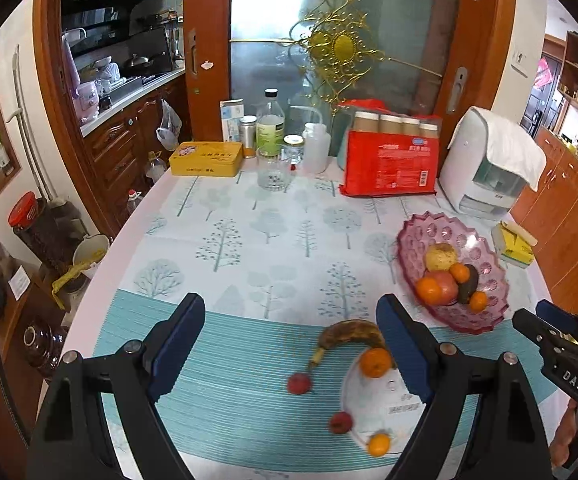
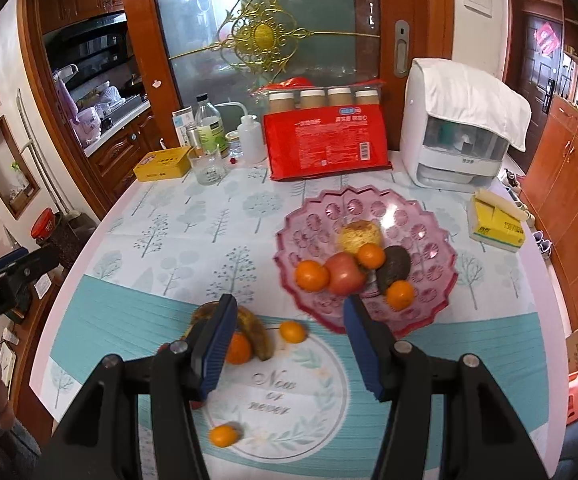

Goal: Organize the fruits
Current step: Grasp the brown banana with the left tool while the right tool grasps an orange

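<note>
Both grippers are held above the table with nothing between their jaws: the left gripper (image 1: 289, 344) is spread wide, and the right gripper (image 2: 291, 344) is parted more narrowly, its pads clear of any fruit. Several pieces are already gathered in the pink glass bowl (image 2: 429, 216): an apple (image 2: 345, 272), an avocado (image 2: 393, 268), a pale rough-skinned fruit (image 2: 359, 234) and three small oranges. Loose fruit is left on the teal placemat (image 1: 229, 360) in front of the bowl: a spotted banana (image 1: 349, 332) touched at one end by an orange (image 1: 375, 362), two small red fruits (image 1: 299, 383), and, seen from the right wrist, two further oranges (image 2: 293, 331) lying apart. The step in hand is judged to be the choosing of the next loose piece. The orange nearest the bowl is best taken by the right gripper, whose opening already suits it; the pads should be lowered on either side of its widest part and closed gently, since round fruit can be squeezed out sideways. The banana is better gripped across its middle by the wide left gripper, once the orange against it is cleared. Fruit should be set low in the bowl, not dropped onto the glass.
</note>
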Motion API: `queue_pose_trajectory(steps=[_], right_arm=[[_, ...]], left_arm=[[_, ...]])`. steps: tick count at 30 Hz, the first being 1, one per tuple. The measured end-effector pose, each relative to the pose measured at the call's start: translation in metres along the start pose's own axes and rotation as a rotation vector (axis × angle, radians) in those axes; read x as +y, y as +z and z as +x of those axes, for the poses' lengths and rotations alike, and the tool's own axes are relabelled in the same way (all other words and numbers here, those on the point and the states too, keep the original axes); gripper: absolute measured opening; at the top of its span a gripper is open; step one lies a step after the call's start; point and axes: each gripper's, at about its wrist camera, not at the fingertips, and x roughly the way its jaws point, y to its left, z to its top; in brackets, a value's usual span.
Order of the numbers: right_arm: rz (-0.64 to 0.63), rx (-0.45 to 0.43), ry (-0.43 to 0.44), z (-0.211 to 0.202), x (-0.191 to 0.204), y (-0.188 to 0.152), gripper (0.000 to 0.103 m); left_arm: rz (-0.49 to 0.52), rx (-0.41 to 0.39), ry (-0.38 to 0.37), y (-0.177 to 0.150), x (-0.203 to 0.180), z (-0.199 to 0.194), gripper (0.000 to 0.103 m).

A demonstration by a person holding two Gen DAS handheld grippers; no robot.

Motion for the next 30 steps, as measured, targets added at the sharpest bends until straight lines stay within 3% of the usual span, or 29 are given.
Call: queue_pose_trajectory(steps=[11,16,22,30], right_arm=[[0.048,0.115,-0.021,0.053,0.047,-0.023,0.056],[0.11,0.187,-0.013,0.089,0.051,-0.041,0.056],[0.142,0.227,-0.041,0.131,0.056,-0.064,0.056],[0.178,0.291,-0.023,0.166,0.064,-0.077,0.054]], left_arm=[[0.067,0.162,-0.04,-0.017,0.041,0.077,0.087],[0.138,0.233,-0.055,-0.032,0.032,0.119,0.087],[0.249,0.223,-0.07,-0.033,0.01,0.152,0.087],[0.361,0.273,-0.171,-0.039,-0.022,0.193,0.087]])
